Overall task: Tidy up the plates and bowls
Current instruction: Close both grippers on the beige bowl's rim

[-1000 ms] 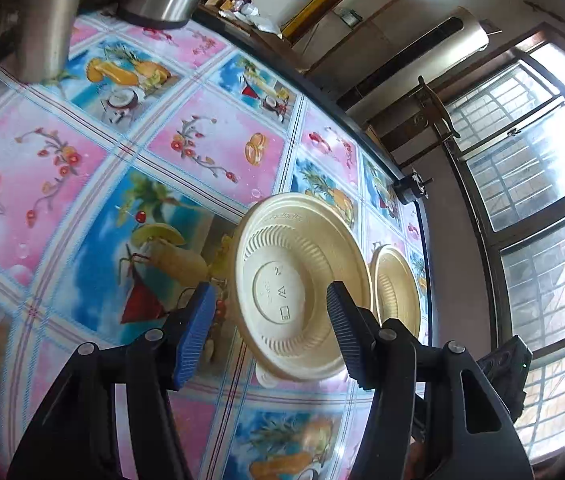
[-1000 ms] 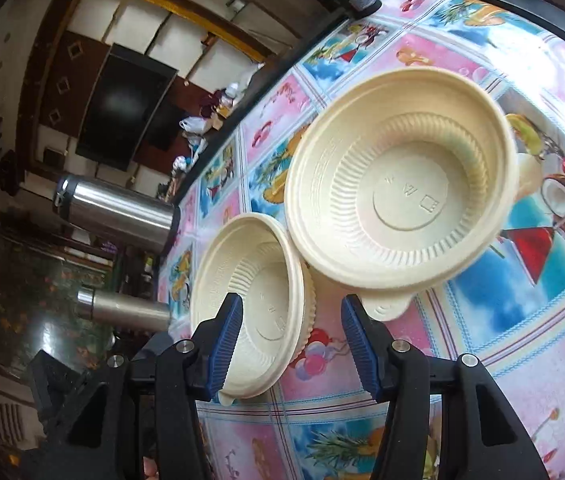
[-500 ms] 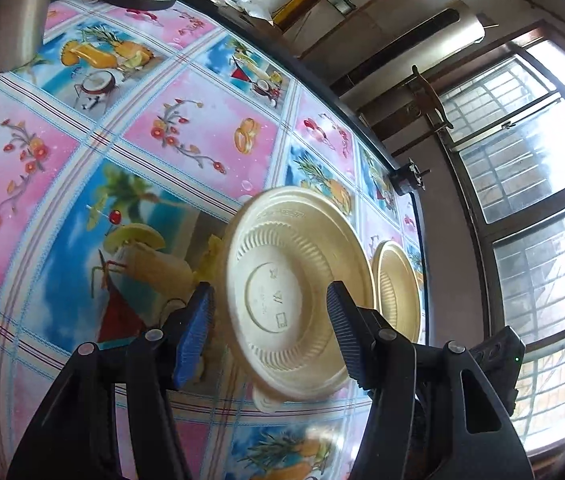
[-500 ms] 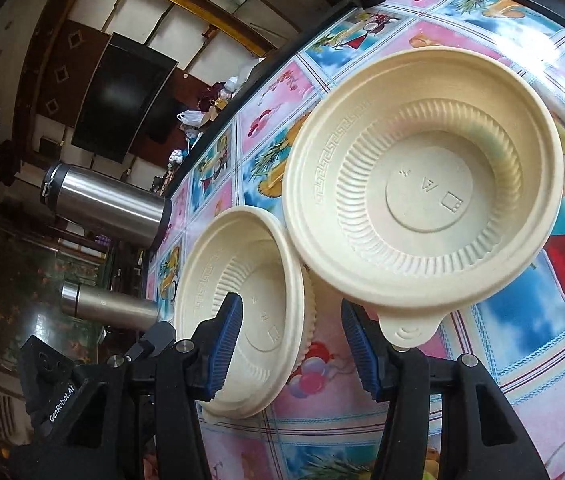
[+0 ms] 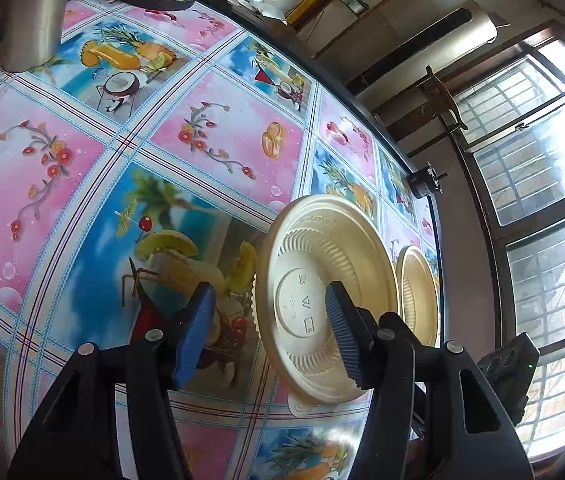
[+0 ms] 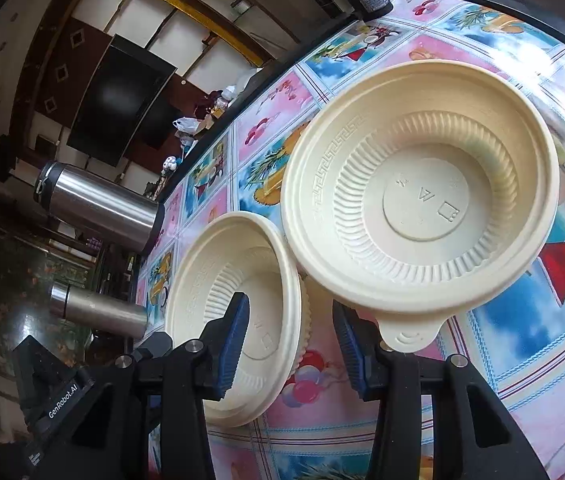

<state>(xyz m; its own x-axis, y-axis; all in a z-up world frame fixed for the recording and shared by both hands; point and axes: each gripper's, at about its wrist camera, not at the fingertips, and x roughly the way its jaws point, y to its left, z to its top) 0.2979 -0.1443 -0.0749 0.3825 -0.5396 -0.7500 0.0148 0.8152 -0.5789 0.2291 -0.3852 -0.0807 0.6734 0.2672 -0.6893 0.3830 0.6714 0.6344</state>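
bowls: two cream plastic ones stand touching on the patterned tablecloth (image 5: 218, 128), the big bowl (image 6: 422, 216) beside the small bowl (image 6: 238, 300). they look light, thin and a bit flexible, likely slippery; best pinched at the rim or the big one's tab. left gripper (image 5: 266, 332) is wide around the near bowl (image 5: 322, 304); right gripper (image 6: 290, 340) wide, straddling the small bowl's rim.

place: home dining room | cues: fruit-print tablecloth (image 5: 210, 128), wall television (image 6: 118, 100) (switched off), steel flasks (image 6: 98, 204)

Left gripper (image 5: 268, 330) & right gripper (image 6: 290, 340): jaws spread wide.
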